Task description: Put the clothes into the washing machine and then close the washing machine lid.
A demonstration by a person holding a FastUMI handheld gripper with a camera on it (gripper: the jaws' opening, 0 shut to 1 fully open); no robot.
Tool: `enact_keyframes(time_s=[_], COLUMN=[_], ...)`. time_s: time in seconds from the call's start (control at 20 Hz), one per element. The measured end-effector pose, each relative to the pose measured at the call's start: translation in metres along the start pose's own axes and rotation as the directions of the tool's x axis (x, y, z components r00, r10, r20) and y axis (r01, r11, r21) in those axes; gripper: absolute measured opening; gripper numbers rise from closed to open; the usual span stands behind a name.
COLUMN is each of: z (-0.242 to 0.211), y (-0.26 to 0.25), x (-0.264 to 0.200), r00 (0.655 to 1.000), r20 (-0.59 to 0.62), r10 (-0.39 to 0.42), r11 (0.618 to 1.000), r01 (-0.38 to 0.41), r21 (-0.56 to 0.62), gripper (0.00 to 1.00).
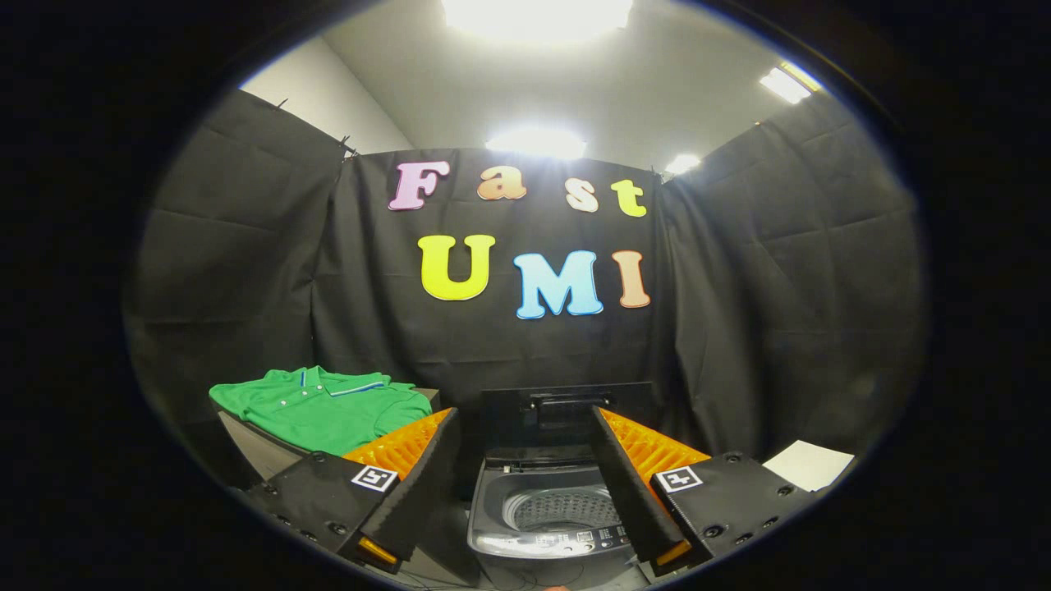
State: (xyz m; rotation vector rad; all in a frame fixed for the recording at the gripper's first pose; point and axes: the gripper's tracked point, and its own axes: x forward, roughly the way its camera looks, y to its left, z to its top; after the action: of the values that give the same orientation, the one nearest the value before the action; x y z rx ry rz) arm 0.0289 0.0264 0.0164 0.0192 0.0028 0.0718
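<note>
The green polo shirt is lying folded on a low stand just beyond the gripper's near finger, off to one side of the washing machine. The machine is sitting between the fingers, lid propped up, drum showing bare. So the pickup looks not yet begun; the next move calls for swinging across to the shirt. The gripper is hanging wide open, holding and touching nothing.

cloth wall: black, hangs behind everything I face | ceiling lights: glaring bright above the wall | white sheet: lies flat off to my right | stand: grey, low, on my left
</note>
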Motion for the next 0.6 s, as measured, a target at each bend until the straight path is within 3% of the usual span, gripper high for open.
enact_keyframes(time_s=[0.6], z=[0.027], y=[0.066], x=[0.038], r00=[0.990], r20=[0.008], r10=[0.143], r11=[0.990], r01=[-0.143], r21=[-0.003], gripper=[0.98])
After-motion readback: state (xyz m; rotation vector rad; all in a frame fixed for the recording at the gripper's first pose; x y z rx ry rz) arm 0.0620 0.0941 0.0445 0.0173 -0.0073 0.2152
